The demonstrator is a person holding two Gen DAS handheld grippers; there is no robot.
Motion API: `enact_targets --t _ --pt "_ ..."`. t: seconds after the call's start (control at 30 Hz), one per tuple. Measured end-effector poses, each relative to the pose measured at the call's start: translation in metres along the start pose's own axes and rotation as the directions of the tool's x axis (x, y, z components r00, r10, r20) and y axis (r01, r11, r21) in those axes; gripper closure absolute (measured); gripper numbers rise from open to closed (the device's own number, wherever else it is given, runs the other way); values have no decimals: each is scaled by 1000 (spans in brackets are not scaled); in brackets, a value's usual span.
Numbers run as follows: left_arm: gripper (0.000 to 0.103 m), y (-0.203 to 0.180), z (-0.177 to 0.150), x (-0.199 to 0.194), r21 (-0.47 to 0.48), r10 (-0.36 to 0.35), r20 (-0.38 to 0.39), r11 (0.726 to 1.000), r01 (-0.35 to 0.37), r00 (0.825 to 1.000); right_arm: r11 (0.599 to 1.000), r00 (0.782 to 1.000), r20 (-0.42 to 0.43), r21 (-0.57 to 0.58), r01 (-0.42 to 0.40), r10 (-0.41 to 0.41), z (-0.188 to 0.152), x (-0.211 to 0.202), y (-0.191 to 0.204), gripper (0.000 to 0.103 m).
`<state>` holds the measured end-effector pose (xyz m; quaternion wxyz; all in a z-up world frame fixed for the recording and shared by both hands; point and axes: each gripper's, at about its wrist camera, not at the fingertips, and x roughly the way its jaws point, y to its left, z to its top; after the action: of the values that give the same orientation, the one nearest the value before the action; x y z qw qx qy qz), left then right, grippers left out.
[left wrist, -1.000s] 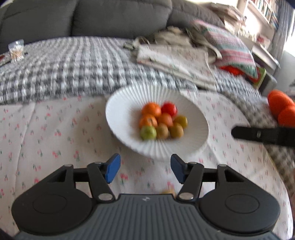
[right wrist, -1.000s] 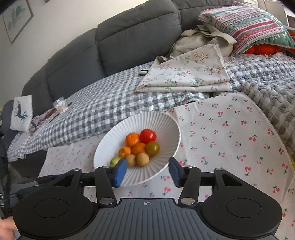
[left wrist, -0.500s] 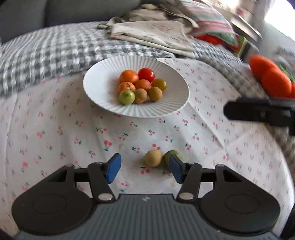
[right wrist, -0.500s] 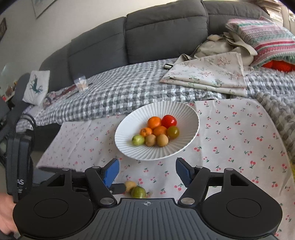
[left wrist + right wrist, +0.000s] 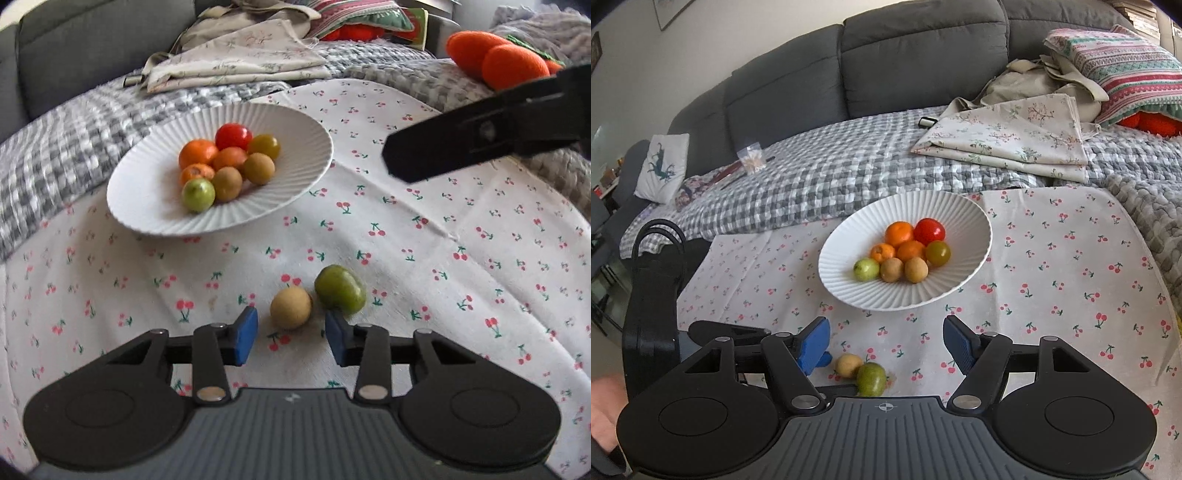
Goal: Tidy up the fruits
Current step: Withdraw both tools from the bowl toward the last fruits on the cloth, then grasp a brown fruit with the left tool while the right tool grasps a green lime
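Observation:
A white ribbed plate point(image 5: 155, 206) point(image 5: 975, 221) on the cherry-print cloth holds several fruits: oranges, a red tomato, green and tan ones. Two loose fruits lie on the cloth in front of it: a tan round fruit point(image 5: 290, 307) point(image 5: 848, 365) and a green fruit point(image 5: 340, 290) point(image 5: 871, 378), touching. My left gripper point(image 5: 291, 336) is open, its blue pads either side of the tan fruit's near edge, not closed on it. My right gripper point(image 5: 886, 341) is open and empty, held above the cloth behind the two loose fruits.
The cherry-print cloth point(image 5: 480, 258) covers a grey checked blanket point(image 5: 831, 173) on a sofa. Folded floral cloths point(image 5: 1015, 133), a striped cushion point(image 5: 1126, 62) and orange plush shapes point(image 5: 498, 59) lie behind. The right gripper's black body point(image 5: 480, 140) crosses the left view.
My left gripper has moved forward and down to the tan fruit. The right gripper has pulled back and risen, so both loose fruits show below it.

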<state>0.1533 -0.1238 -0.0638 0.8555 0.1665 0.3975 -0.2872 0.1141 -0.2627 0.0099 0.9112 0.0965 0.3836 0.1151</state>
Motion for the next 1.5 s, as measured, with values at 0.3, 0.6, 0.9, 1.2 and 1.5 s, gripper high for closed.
enact_targets --t 0.3,0.6,0.9,1.2,1.5 --pt "80 -4 2 7 11 6 2 1000 -6 1000 1000 1000 -26 0 10 -10 -2 8 -1 34" --pt "80 14 -2 -6 -75 47 -35 996 -50 998 999 995 -93 -14 41 -42 -11 26 -3 34" --pt "80 55 3 -31 -272 92 -16 958 -93 996 999 987 -154 -37 40 -46 -23 48 5 34" --pt "80 61 4 -34 -299 96 -14 949 -96 995 993 979 -191 -105 50 -70 -39 80 30 38" --pt "80 59 4 -33 -294 92 -15 951 -92 996 981 976 -177 -168 94 -124 -44 86 40 78"
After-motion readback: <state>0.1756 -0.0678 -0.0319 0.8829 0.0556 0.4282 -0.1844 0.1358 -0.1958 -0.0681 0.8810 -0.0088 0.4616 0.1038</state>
